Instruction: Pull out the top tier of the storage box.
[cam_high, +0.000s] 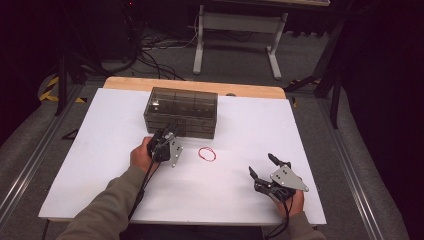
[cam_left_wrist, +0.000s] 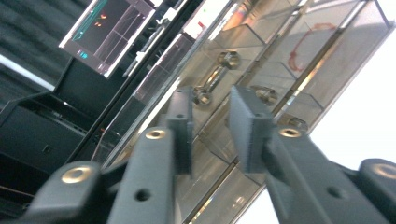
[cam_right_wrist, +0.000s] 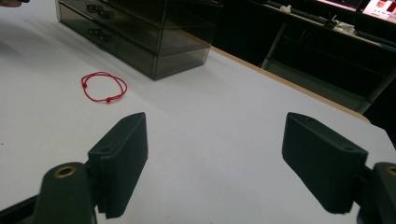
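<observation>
The right gripper (cam_right_wrist: 215, 163) holds its fingers (cam_right_wrist: 122, 158) wide apart above the white table (cam_right_wrist: 224, 121). Beyond them, a red string bracelet (cam_right_wrist: 103, 87) lies near the smoky drawer organizer (cam_right_wrist: 154, 32).

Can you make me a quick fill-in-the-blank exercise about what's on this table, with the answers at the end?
1. The loop of string lying on the white table is ____ in colour.
2. The smoky see-through drawer box stands at the table's ____ edge.
3. The right gripper has its jaws wide ____.
4. The left gripper points at the box's ____.

Missing words: red; far; open; drawers
</observation>
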